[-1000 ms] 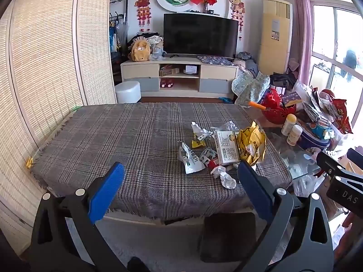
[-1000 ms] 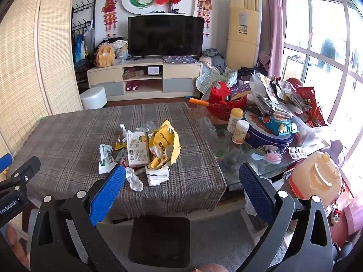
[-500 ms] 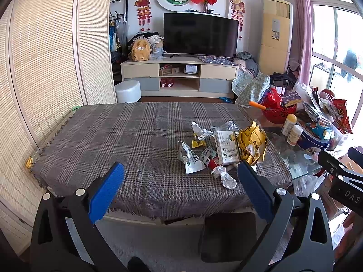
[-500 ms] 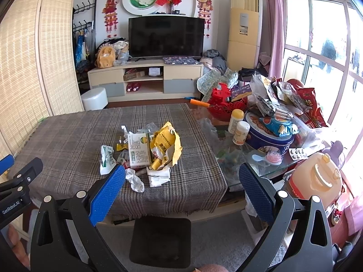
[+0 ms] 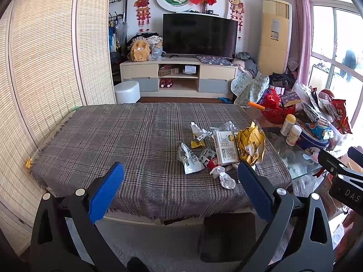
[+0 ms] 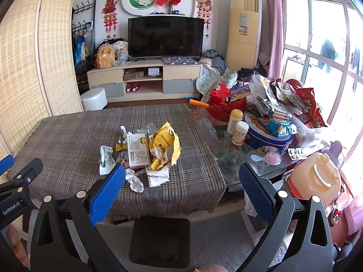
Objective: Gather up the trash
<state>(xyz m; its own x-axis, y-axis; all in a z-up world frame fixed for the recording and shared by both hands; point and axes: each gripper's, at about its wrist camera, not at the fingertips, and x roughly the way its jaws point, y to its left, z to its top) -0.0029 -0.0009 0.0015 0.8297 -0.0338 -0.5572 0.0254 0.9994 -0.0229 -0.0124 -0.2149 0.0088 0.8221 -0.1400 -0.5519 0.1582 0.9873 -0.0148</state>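
A heap of trash lies on the plaid tablecloth: a white and green box, a crumpled yellow wrapper, a white and green sachet, crumpled white paper. My left gripper is open and empty, held short of the table's near edge. My right gripper is open and empty, also near the front edge, with the heap beyond it.
A dark square bin stands on the floor under the table's front edge. To the right a glass tabletop holds a blue tin, two bottles, snack bags and a pink brush. A TV stand is behind.
Both views have shifted very slightly; the right gripper has drifted a little closer to the table. Nothing on the table has moved.
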